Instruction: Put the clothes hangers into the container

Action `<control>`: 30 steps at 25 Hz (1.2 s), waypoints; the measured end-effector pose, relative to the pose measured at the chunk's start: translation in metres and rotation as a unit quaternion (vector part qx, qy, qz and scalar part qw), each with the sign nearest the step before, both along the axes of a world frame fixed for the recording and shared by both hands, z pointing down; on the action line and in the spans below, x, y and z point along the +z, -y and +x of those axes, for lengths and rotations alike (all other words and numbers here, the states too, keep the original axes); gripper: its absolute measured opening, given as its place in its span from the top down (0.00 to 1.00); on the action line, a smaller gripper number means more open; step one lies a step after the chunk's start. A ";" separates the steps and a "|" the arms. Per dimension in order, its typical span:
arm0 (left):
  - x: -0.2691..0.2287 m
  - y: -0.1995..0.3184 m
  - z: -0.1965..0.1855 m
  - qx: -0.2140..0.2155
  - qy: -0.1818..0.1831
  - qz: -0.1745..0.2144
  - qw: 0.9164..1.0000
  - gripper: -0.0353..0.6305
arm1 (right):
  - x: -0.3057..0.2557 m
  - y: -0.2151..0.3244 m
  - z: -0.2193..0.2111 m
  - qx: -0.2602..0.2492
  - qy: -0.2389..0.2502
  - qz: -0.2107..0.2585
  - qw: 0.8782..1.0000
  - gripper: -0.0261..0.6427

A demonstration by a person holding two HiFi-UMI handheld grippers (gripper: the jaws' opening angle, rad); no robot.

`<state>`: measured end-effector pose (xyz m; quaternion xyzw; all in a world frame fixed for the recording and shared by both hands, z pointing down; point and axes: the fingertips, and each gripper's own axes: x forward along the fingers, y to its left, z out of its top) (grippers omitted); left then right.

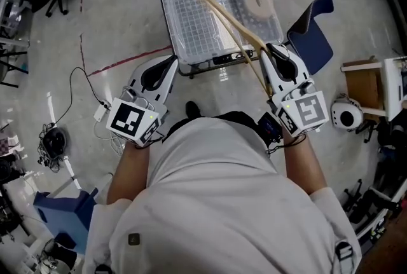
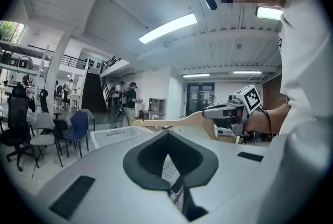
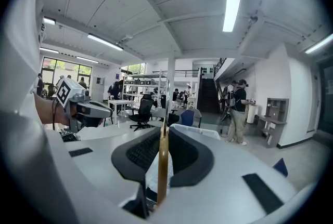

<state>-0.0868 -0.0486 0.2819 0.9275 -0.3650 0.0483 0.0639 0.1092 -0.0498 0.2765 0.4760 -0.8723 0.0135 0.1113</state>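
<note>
Markings: the only print in view is a black-and-white square marker on each tool's cube, left cube [image 1: 132,121] and right cube [image 1: 307,109]. Both are patterns, not letters.

Counts: 2 tools, 1 wooden hanger [image 1: 229,18], 1 clear plastic container [image 1: 166,12], and 1 pale roll [image 1: 259,0] lying inside it at the far right. There is a grid pattern across the container's bottom. 1 blue chair [image 1: 315,34] stands right of the container, and red tape lines [image 1: 127,61] mark the floor at left.

Right tool [image 1: 275,50]: jaws closed on the near end of the hanger. In its own view the wood stands on edge as a thin upright strip between the pads. From the grip the hanger runs far and left. Its long arm lies above the container's open top, its tip over the far middle. Whether it touches the rim I cannot tell.

Left tool [image 1: 170,63]: jaw tips drawn together with nothing between them. It is held just near of the container's near-left corner and apart from the hanger.

Other people stand far off in the room, seen in both gripper views.
</note>
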 end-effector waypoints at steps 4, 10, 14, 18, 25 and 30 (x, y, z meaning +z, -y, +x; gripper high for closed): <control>-0.004 0.014 -0.014 0.006 -0.006 0.004 1.000 0.92 | -0.001 0.015 -0.016 0.004 -0.001 -0.002 1.000 0.87; -0.002 0.038 -0.013 0.000 -0.008 -0.002 1.000 0.92 | 0.000 0.046 -0.021 -0.009 -0.005 -0.006 1.000 0.87; 0.001 0.056 -0.016 -0.016 -0.005 -0.005 1.000 0.92 | 0.006 0.074 -0.024 -0.023 -0.001 -0.011 1.000 0.87; -0.001 0.079 -0.014 -0.028 -0.002 -0.004 1.000 0.92 | 0.004 0.110 -0.024 -0.040 -0.001 -0.009 0.999 0.87; 0.008 0.114 -0.020 -0.061 -0.010 -0.015 0.998 0.92 | 0.014 0.162 -0.043 -0.088 -0.012 -0.027 0.996 0.87; 0.021 0.143 -0.021 -0.080 -0.014 -0.033 0.996 0.92 | 0.035 0.199 -0.050 -0.109 -0.018 -0.050 0.993 0.87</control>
